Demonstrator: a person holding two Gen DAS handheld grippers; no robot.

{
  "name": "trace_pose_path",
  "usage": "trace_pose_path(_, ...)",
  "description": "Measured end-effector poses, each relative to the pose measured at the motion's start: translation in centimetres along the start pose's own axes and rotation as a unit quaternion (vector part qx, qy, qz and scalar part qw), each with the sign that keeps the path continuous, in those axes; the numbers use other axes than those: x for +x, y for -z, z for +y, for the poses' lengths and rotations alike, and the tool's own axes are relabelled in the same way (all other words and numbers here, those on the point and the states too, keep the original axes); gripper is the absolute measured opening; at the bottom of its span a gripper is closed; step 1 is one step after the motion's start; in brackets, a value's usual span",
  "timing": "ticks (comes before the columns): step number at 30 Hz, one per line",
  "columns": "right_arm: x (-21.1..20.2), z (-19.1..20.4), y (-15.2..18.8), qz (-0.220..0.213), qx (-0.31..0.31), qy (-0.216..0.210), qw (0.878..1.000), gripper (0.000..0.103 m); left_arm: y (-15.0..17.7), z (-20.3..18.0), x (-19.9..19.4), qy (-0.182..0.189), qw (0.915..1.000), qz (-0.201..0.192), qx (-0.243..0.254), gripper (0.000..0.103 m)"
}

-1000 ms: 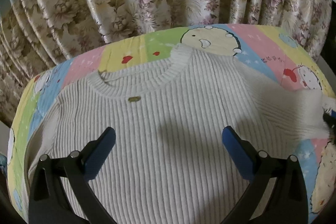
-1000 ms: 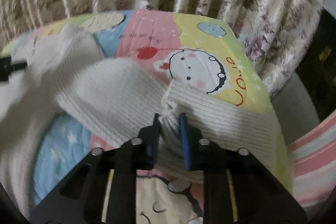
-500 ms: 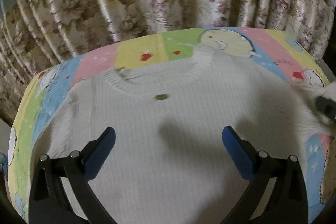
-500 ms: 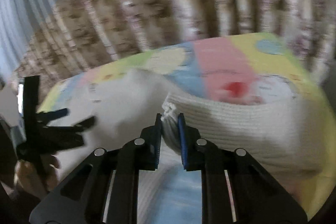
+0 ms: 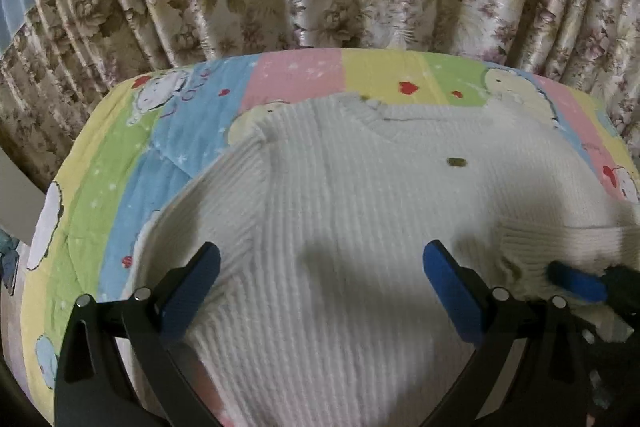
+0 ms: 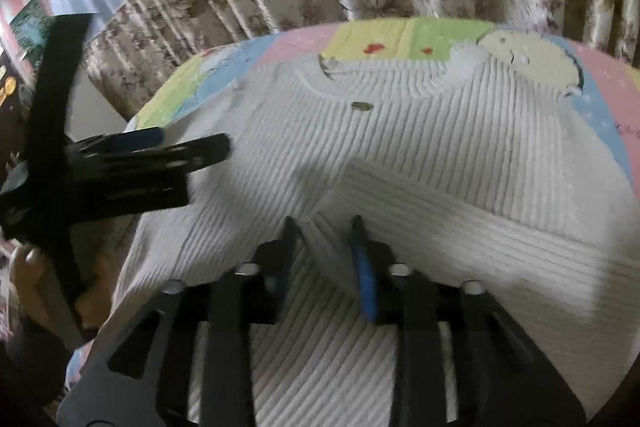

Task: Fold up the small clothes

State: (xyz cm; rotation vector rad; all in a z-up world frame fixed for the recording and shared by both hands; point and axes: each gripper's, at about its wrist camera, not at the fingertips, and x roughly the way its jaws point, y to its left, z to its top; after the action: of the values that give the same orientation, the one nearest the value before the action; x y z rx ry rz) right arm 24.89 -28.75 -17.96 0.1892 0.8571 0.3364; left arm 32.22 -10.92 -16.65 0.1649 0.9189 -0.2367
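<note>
A soft bed cover [image 5: 288, 79] with stripes of pink, yellow, green and blue carries everything. It has little red hearts and round cartoon faces on it. A white ribbed sweater [image 5: 360, 211] lies flat right on the cover, in the middle. Its neck hole points toward the far edge of the cover. One sleeve [image 6: 480, 223] is folded across the sweater's front. Bare cover shows all around the sweater.
</note>
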Motion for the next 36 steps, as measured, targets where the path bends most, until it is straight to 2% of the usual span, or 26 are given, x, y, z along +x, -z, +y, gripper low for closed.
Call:
trace_pose_path(1,-1.0,-0.2,0.3,-0.009,-0.006,0.012,1.000,0.053,-0.1,-0.8,-0.1,0.011,0.9999,0.002,0.002,0.102)
trace_pose_path(2,-2.3,-0.6,0.6,-0.020,-0.006,0.032,0.999,0.054,-0.2,-1.5,-0.2,0.023,0.9997,0.003,0.006,0.102)
trace_pose_path(4,-4.4,-2.2,1.3,-0.034,0.012,0.070,0.997,0.055,0.2,-3.9,-0.3,0.047,0.9986,0.006,0.024,0.102)
trace_pose_path(8,-7.7,-5.9,3.3,-0.054,0.055,0.137,0.988,0.055,0.7,-8.5,0.0,0.064,0.9960,0.007,0.062,0.102)
trace_pose_path(12,-10.4,-8.8,5.8,-0.070,0.101,0.165,0.979,0.057,1.2,-11.8,1.2,0.080,0.9926,0.027,0.087,0.102)
trace_pose_path(15,-11.5,-9.9,7.3,-0.080,0.124,0.175,0.973,0.060,1.7,-13.5,1.6,0.067,0.9912,0.028,0.111,0.102)
trace_pose_path(16,-11.7,-10.2,7.5,-0.083,0.129,0.177,0.972,0.060,1.9,-14.0,1.4,0.061,0.9908,0.022,0.118,0.097)
trace_pose_path(17,-11.8,-10.5,7.7,-0.084,0.134,0.178,0.971,0.060,2.0,-14.2,1.3,0.062,0.9904,0.019,0.122,0.084)
trace_pose_path(18,-11.9,-10.7,7.7,-0.085,0.139,0.177,0.971,0.060,2.0,-14.5,1.1,0.072,0.9895,0.021,0.124,0.076)
trace_pose_path(21,-11.9,-10.7,7.9,-0.086,0.144,0.179,0.969,0.060,2.1,-15.4,0.7,0.058,0.9891,0.014,0.135,0.058)
trace_pose_path(22,-12.0,-10.7,7.9,-0.086,0.143,0.181,0.969,0.060,2.1,-15.7,0.5,0.052,0.9888,0.009,0.140,0.045)
trace_pose_path(23,-12.1,-10.7,8.0,-0.086,0.142,0.182,0.969,0.060,2.1,-15.8,0.2,0.048,0.9885,0.005,0.143,0.026)
trace_pose_path(25,-12.4,-10.7,8.2,-0.087,0.145,0.181,0.969,0.060,2.0,-15.9,-0.1,0.065,0.9870,0.005,0.147,0.000)
trace_pose_path(27,-12.6,-10.7,8.1,-0.089,0.149,0.183,0.968,0.060,1.7,-15.9,0.0,0.082,0.9864,0.008,0.142,0.000)
trace_pose_path(29,-12.9,-10.7,7.9,-0.091,0.152,0.184,0.967,0.060,1.2,-15.4,-0.2,0.074,0.9881,-0.009,0.134,0.000)
trace_pose_path(33,-13.8,-11.2,7.7,-0.100,0.166,0.177,0.965,0.060,-0.7,-11.5,-1.1,0.063,0.9932,-0.038,0.090,0.000)
trace_pose_path(35,-14.2,-11.5,7.3,-0.106,0.171,0.175,0.964,0.060,-1.1,-9.5,-0.5,0.053,0.9953,-0.029,0.075,0.000)
trace_pose_path(36,-14.3,-11.7,7.1,-0.108,0.174,0.177,0.963,0.060,-1.3,-8.5,0.4,0.065,0.9957,-0.004,0.066,0.000)
